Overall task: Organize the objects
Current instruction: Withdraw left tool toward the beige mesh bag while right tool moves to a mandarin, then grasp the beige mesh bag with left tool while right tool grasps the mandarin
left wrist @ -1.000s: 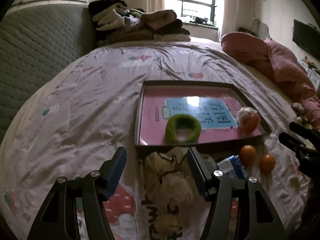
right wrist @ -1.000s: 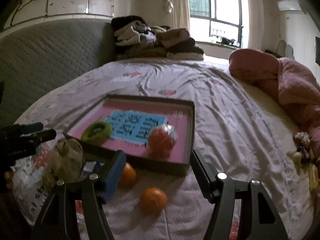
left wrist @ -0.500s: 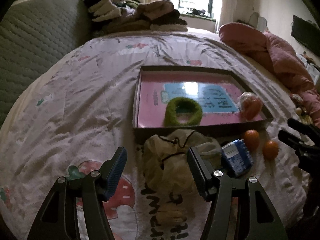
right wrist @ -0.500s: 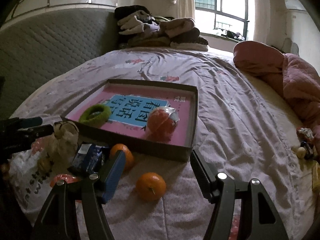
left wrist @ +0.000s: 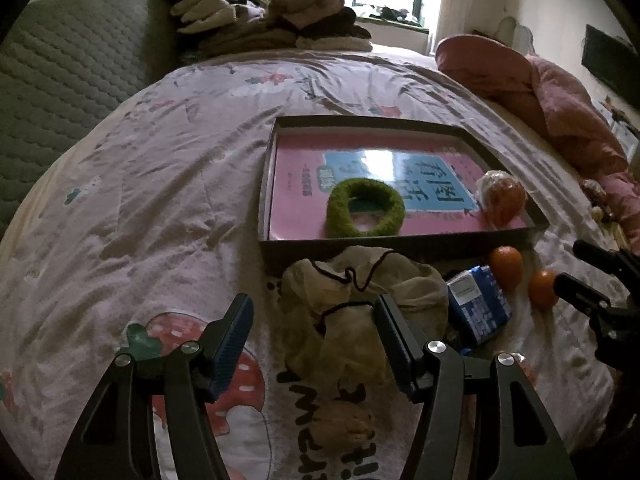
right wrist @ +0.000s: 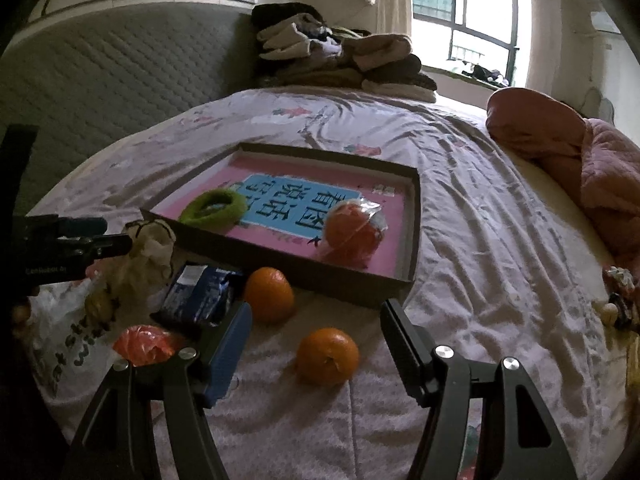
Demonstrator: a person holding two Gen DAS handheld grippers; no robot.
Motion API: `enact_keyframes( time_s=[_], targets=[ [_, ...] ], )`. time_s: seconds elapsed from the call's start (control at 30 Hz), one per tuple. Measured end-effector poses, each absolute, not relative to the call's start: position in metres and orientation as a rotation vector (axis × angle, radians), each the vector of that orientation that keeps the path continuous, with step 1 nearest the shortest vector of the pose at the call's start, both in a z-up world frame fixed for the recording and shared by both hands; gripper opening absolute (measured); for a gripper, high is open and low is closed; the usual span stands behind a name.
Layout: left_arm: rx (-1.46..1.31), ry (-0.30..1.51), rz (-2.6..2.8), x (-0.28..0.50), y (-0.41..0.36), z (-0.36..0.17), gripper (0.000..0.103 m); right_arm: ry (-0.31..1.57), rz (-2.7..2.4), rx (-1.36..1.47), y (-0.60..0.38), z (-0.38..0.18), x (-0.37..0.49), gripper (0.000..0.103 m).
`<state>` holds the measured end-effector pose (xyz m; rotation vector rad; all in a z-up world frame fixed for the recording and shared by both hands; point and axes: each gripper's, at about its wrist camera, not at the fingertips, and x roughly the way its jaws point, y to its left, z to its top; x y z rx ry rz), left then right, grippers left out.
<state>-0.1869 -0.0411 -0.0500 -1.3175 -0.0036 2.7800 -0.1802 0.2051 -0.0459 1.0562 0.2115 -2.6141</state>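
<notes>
On the bed (left wrist: 160, 184), a shallow box (left wrist: 400, 242) is seen holding a green ring (left wrist: 365, 212) and a wrapped orange (right wrist: 352, 232). The left gripper (left wrist: 316, 336) is held over a cloth pouch (left wrist: 360, 300), fingers apart and empty. The right gripper (right wrist: 316, 340) is held with fingers apart around 1 loose orange (right wrist: 327, 356); another orange (right wrist: 268, 294) lies beside a blue carton (right wrist: 200, 296).

The right gripper (right wrist: 316, 320) hangs with jaws apart over the bed (right wrist: 480, 240), an orange (right wrist: 327, 356) between them. The tray (right wrist: 352, 280) lies at twelve o'clock, a second orange (right wrist: 268, 294) at eleven.
</notes>
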Motion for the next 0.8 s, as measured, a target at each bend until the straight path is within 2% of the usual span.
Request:
enact_keyframes(
  time_s=[0.8],
  targets=[
    [-1.412, 0.035, 2.724, -0.197, -0.031, -0.074, 0.064, 0.207, -2.562, 1.184, 0.204, -0.071, -0.189, 0.066]
  ],
)
